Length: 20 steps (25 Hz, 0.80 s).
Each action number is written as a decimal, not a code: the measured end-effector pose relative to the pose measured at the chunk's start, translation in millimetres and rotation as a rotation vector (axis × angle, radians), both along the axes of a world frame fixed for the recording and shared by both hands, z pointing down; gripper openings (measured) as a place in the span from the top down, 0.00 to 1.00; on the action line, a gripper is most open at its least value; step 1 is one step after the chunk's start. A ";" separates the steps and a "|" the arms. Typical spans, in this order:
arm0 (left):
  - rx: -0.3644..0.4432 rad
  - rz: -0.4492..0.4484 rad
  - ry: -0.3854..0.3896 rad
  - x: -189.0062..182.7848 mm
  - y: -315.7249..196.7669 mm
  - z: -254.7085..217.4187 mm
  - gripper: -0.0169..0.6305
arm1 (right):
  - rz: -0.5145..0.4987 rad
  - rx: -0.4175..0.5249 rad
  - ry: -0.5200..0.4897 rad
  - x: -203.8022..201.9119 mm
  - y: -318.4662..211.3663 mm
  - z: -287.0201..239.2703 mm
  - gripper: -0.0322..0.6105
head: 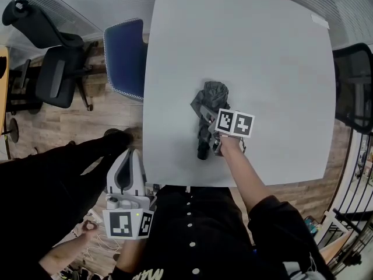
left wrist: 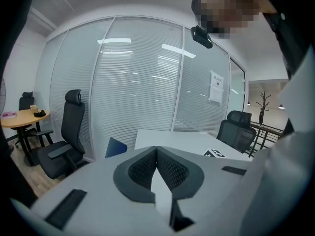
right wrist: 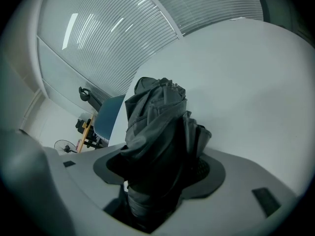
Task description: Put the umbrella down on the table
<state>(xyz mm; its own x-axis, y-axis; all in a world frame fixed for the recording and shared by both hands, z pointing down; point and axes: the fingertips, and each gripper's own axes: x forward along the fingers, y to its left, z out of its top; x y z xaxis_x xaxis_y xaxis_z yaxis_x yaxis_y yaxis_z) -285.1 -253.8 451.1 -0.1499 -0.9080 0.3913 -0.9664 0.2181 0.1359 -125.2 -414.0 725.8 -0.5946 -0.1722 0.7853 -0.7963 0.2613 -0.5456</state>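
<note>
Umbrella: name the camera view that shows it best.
Head view: the umbrella lies full-length on the table, canopy to handle. The right gripper view shows only its bunched canopy close up between the jaws. The left gripper view misses it.

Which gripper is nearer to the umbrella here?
Right. The right gripper is at the umbrella on the table, with it between its jaws. The left gripper is off the table's near edge, well apart from it.
</note>
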 end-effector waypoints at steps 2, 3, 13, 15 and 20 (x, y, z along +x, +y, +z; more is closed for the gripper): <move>0.005 0.000 -0.002 0.0 0.3 -2.0 0.95 | -0.020 0.005 0.006 -1.4 0.7 -0.3 0.47; 0.007 -0.001 -0.003 -0.4 0.9 -3.1 0.95 | -0.032 0.006 0.003 -2.8 1.6 -1.2 0.45; 0.045 0.009 -0.012 -2.3 3.7 -17.7 0.95 | -0.014 0.002 -0.049 3.9 4.2 -23.4 0.40; 0.057 0.017 -0.013 0.3 3.1 -20.5 0.95 | -0.001 0.009 -0.055 13.1 2.9 -29.0 0.40; 0.087 0.029 -0.025 1.3 4.5 -30.9 0.95 | 0.049 0.097 -0.082 45.9 -8.0 -59.9 0.41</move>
<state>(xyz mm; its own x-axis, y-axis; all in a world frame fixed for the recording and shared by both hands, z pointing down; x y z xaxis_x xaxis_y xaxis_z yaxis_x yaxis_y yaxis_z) -283.8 -249.2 420.1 -0.1318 -0.9424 0.3075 -0.9756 0.1783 0.1284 -79.3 -421.9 665.9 -0.6455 -0.2757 0.7123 -0.7629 0.2780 -0.5838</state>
